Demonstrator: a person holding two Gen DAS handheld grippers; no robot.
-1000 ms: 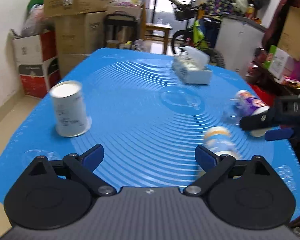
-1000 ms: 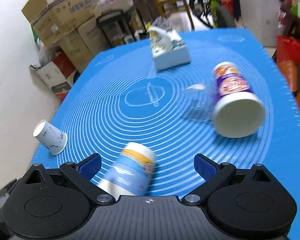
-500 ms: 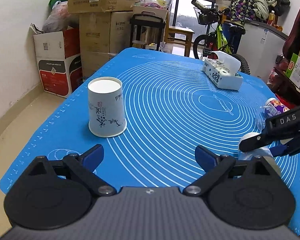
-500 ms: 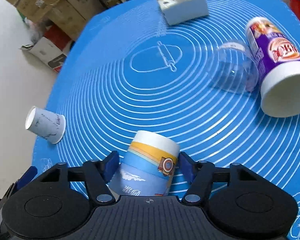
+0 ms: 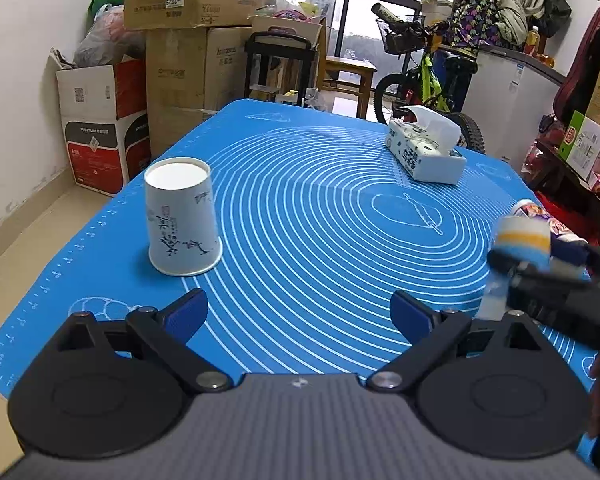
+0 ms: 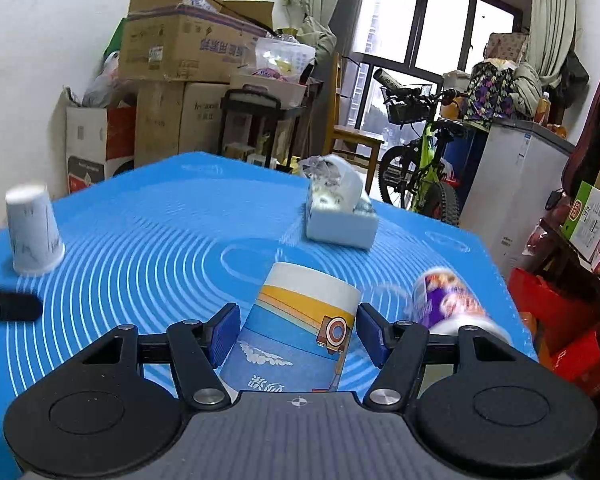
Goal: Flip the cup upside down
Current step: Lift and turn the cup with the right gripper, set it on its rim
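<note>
My right gripper (image 6: 298, 330) is shut on a blue, yellow and white paper cup (image 6: 300, 328), its closed base pointing away from me, held above the blue mat (image 6: 160, 240). The same cup (image 5: 520, 246) shows blurred at the right of the left wrist view, in the right gripper (image 5: 548, 284). My left gripper (image 5: 298, 312) is open and empty over the mat's near edge. A white paper cup with black writing (image 5: 182, 222) stands upside down to its front left; it also shows in the right wrist view (image 6: 34, 234).
A purple cup (image 6: 452, 308) lies on its side at the mat's right, with a clear cup (image 6: 388, 294) beside it. A tissue box (image 5: 424, 150) sits at the far right. Cardboard boxes (image 5: 180, 40), a bicycle (image 5: 428, 68) and clutter stand beyond the table.
My right gripper closed on the blue and yellow cup and lifted it, tilting up so the view now faces the room. The left gripper stayed open and moved slightly.
</note>
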